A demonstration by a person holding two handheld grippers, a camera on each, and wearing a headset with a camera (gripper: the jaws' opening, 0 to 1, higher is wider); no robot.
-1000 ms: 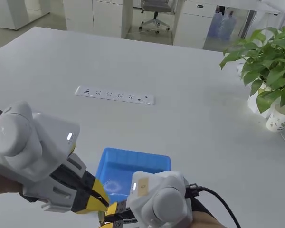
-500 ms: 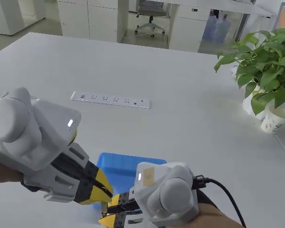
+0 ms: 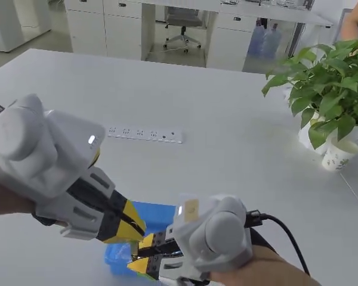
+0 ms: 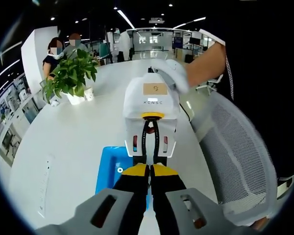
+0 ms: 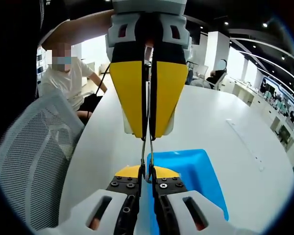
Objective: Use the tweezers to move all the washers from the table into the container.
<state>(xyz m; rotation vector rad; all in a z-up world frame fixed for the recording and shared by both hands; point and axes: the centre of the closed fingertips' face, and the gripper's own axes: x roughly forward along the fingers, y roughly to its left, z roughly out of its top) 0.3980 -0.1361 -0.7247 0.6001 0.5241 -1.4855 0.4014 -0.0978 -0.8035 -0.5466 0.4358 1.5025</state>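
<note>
While the two tools meet nose to nose above the near edge of the table (image 3: 227, 119), the tweezers (image 5: 147, 117) run as a thin metal strip between them. The left tool (image 4: 149, 169) has its yellow-tipped jaws clenched on one end of the tweezers. The right tool (image 5: 147, 179) has its jaws pinched together on the other end, so both tools grip the tweezers at once.

Directly below sits the blue container (image 3: 160, 213), a shallow tray partly hidden by the tools in the head view. In the left gripper view one small pale ring, seemingly a washer (image 4: 120, 170), lies on the container floor near the wall closest to the left tool.

Farther across the table a white power strip (image 3: 145, 134) lies flat, roughly parallel to the far edge and well apart from the container. Toward the right edge stands a leafy potted plant (image 3: 322, 83) with a white paper cup (image 3: 337, 156) just beside it. A mesh-backed chair (image 4: 240, 156) stands off the near edge of the table.
</note>
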